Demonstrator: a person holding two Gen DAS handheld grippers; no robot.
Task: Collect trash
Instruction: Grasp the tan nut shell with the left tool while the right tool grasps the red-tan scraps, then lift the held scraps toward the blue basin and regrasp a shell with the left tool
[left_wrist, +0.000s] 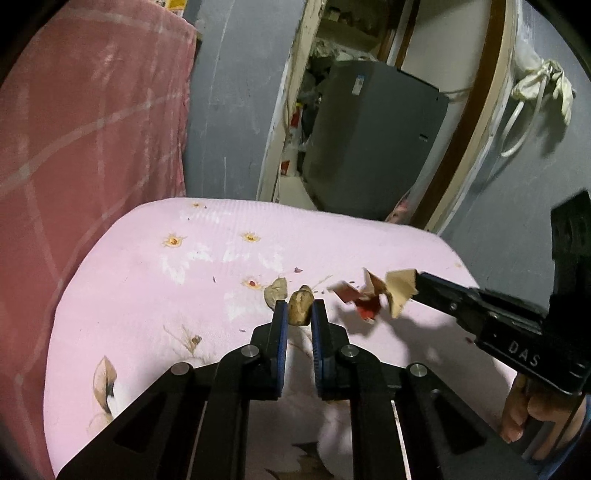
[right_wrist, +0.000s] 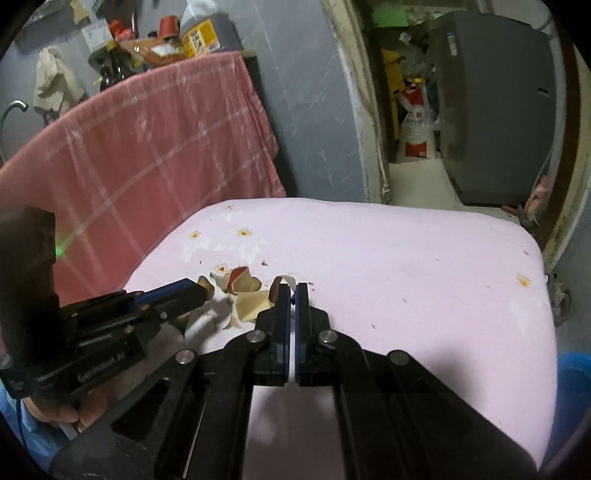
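Note:
On a pink table cover (left_wrist: 184, 295) lie bits of trash. My left gripper (left_wrist: 300, 307) is shut on a small tan crumpled scrap (left_wrist: 300, 306), held just above the cover. Another tan scrap (left_wrist: 277, 290) lies just left of it. My right gripper (right_wrist: 293, 291) is shut on a torn red-and-tan paper wrapper (right_wrist: 251, 301); it also shows in the left wrist view (left_wrist: 397, 291), lifted a little off the cover. In the right wrist view the left gripper (right_wrist: 203, 291) comes in from the left, beside the wrapper.
A pink checked cloth (right_wrist: 147, 147) hangs over a stand behind the table on the left. A doorway with a grey appliance (right_wrist: 498, 110) and a red-and-white sack (right_wrist: 417, 125) lies beyond the far edge. Small crumbs (right_wrist: 264, 263) dot the cover.

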